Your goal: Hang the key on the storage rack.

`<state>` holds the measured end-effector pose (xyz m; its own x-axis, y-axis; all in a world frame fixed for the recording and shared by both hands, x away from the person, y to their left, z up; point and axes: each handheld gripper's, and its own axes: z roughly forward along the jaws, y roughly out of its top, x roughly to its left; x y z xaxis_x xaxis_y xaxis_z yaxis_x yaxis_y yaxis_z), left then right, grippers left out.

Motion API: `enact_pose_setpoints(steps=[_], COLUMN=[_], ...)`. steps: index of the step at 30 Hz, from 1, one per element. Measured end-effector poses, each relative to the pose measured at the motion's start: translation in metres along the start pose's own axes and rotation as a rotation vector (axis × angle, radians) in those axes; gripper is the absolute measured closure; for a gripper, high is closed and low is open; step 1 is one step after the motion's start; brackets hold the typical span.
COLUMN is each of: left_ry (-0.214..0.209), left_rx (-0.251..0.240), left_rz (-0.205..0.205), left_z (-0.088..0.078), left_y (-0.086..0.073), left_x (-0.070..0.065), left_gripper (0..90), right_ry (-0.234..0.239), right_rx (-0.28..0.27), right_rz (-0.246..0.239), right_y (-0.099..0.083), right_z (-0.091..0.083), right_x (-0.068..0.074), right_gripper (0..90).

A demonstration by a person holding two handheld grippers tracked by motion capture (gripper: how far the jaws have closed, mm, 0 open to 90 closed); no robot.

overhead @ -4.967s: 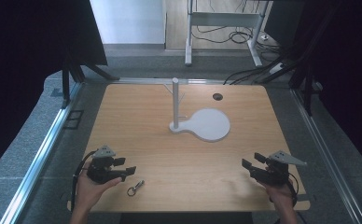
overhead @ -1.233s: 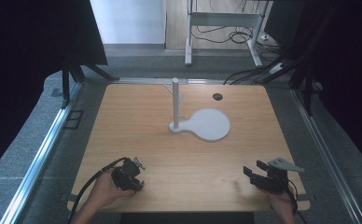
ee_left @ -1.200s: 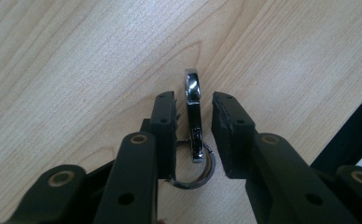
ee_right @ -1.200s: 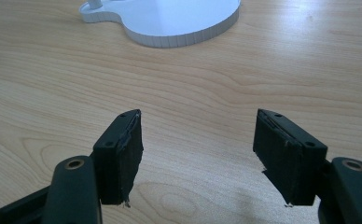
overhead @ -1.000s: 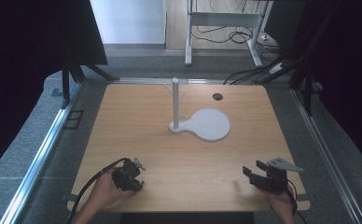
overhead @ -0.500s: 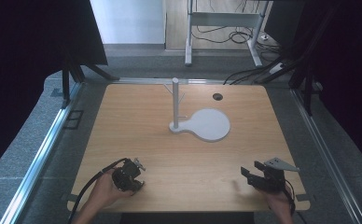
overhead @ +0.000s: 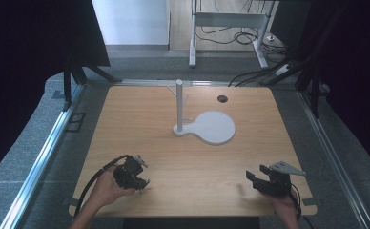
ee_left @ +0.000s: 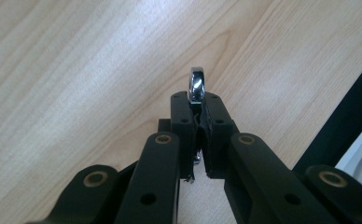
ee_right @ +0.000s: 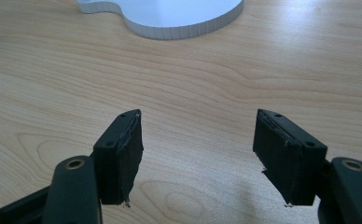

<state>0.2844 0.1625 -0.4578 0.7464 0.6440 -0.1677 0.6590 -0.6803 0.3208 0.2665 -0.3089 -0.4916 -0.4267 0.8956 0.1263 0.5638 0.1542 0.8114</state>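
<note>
Left gripper at the bench's 7 o'clock corner, held in a hand, too small from the high view to read the fingers; from the left gripper view, fingers pressed together on a shiny metal ring, its rounded end poking up past the tips, just over the wood near the bench edge. Right gripper at 5 o'clock, fingers spread wide with bare wood between, aimed toward the white stand at bench centre, upright post at its 9 o'clock end.
</note>
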Motion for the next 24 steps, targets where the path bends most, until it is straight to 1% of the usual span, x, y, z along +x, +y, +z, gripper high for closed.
enact_pose_setpoints(steps=[5,10,19,24], left_ry=[-0.009,-0.003,0.011,0.022], left_rx=[-0.019,-0.023,0.005,0.017], left_rz=[0.002,0.003,0.002,-0.007], left_z=[-0.007,-0.013,-0.013,-0.014], left_y=[0.008,0.017,0.035,0.044], left_x=[0.003,0.006,0.016,0.023], left_gripper=[85.5,85.5,85.5,85.5], right_ry=[0.0,0.0,-0.001,0.0], right_rx=[0.004,0.007,0.012,0.015], right_rz=[-0.002,-0.002,-0.001,-0.002], right_y=[0.0,-0.001,-0.002,-0.002], right_z=[0.001,0.002,0.003,0.004], right_x=[0.0,0.001,0.001,0.001], right_gripper=[33.0,33.0,33.0,33.0])
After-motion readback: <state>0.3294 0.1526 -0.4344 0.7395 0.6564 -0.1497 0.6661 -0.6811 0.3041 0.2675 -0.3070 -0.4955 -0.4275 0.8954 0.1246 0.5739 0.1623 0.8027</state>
